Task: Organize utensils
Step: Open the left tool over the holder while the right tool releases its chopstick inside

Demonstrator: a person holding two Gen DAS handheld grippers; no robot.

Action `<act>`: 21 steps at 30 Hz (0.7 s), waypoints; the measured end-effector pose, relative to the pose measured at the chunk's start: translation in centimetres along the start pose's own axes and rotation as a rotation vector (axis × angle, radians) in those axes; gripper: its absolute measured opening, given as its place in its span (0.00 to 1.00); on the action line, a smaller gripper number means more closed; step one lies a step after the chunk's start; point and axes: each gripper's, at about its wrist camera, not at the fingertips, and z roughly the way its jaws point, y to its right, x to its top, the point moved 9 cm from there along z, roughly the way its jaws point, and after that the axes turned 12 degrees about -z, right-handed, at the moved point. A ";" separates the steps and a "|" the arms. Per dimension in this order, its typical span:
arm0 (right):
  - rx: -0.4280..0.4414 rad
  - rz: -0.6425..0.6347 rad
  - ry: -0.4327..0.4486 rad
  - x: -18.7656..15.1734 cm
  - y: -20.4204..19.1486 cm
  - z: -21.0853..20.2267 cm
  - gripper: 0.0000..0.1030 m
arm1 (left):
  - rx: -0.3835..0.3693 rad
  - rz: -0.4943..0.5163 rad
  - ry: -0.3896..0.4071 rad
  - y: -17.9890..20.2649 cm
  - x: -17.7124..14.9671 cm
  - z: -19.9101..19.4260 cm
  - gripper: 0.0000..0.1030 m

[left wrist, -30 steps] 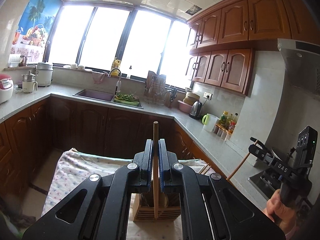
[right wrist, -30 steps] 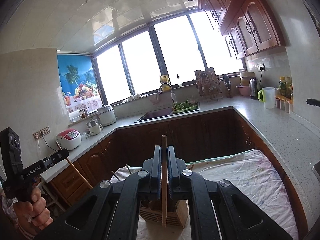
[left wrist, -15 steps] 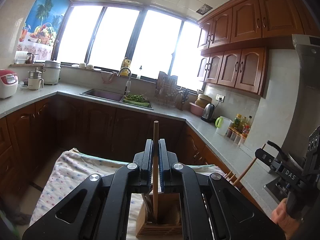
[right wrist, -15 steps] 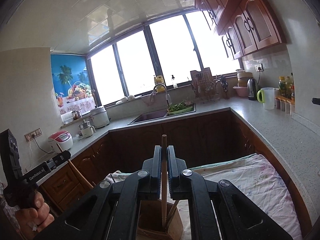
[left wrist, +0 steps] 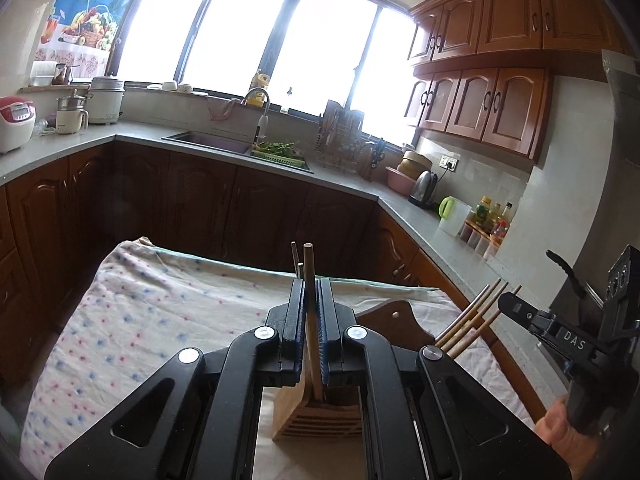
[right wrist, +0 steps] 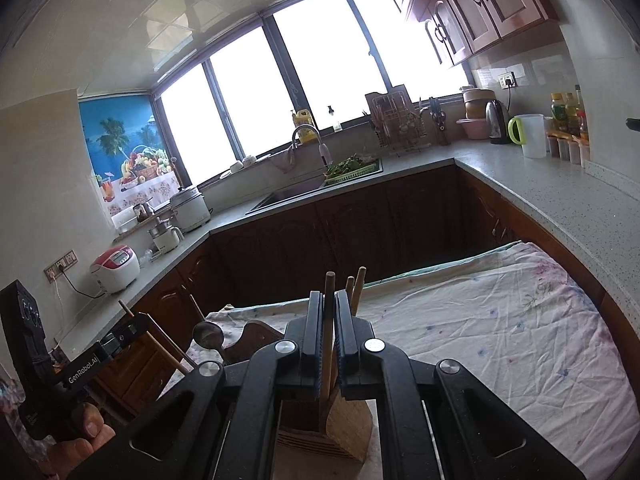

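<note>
We clamp a plain, pale wooden chopstick in each gripper, left gripper and right gripper, tips inside the slatted wooden holder.

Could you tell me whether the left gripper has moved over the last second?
Yes. The left gripper has come down: the wooden holder now fills more of its view, and the chopstick reaches into it.

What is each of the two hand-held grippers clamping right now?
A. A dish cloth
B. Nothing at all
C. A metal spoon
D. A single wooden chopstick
D: the left gripper is shut on a wooden chopstick standing between its pads, and the right gripper grips another chopstick the same way, both above the wooden utensil holder.
</note>
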 end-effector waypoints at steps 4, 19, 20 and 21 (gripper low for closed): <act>-0.007 0.007 -0.014 -0.5 0.2 0.4 0.06 | -0.002 0.004 0.001 0.0 -0.2 0.0 0.05; 0.008 0.026 -0.029 -0.6 0.4 0.7 0.06 | -0.004 -0.010 -0.025 -0.2 0.1 0.5 0.05; 0.015 0.026 -0.034 -0.6 0.4 0.7 0.08 | -0.005 -0.013 -0.025 -0.2 0.1 0.5 0.05; 0.019 0.027 -0.040 -0.7 0.3 0.8 0.11 | -0.006 -0.014 -0.026 -0.3 0.1 0.5 0.05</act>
